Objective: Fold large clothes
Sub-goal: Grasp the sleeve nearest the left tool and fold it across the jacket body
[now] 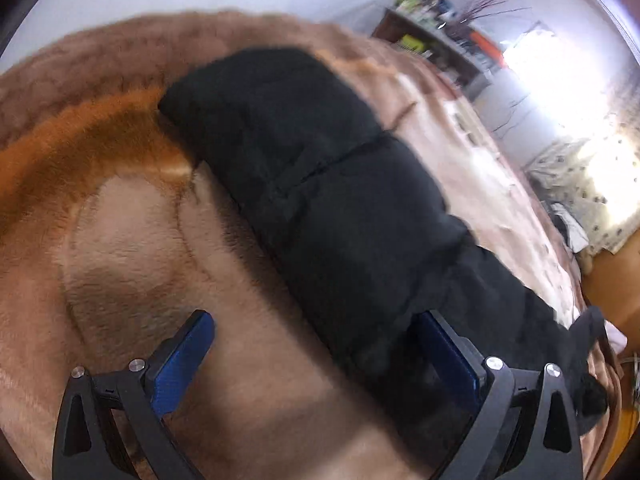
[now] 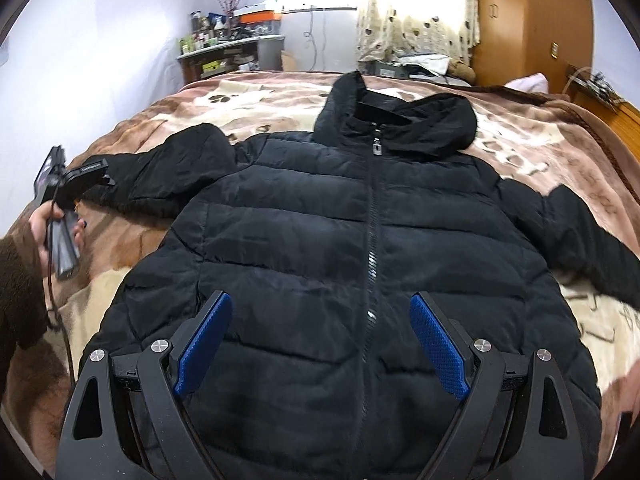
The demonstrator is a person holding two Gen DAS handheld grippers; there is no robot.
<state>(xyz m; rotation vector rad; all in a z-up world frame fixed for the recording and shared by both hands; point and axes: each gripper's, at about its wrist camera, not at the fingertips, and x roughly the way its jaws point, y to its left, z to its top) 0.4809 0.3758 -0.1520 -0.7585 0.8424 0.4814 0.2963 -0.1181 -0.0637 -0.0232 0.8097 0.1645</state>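
Observation:
A black hooded puffer jacket (image 2: 320, 220) lies front up and zipped on the bed, both sleeves spread out. In the right wrist view my right gripper (image 2: 320, 320) hovers open over the jacket's lower front, astride the zipper, holding nothing. In the left wrist view the jacket's left sleeve (image 1: 320, 184) runs diagonally across the brown blanket (image 1: 120, 240). My left gripper (image 1: 316, 336) is open; its right finger (image 1: 444, 344) is beside the sleeve near the cuff and its left finger is over bare blanket. A person's hand (image 2: 40, 220) holds that left tool at the sleeve's (image 2: 172, 176) end.
The bed fills most of both views, covered by a brown and cream blanket (image 2: 248, 100). A cluttered shelf (image 2: 224, 52) stands by the far wall. Beyond the bed are a curtained window (image 2: 416, 8) and a wooden wardrobe (image 2: 528, 20).

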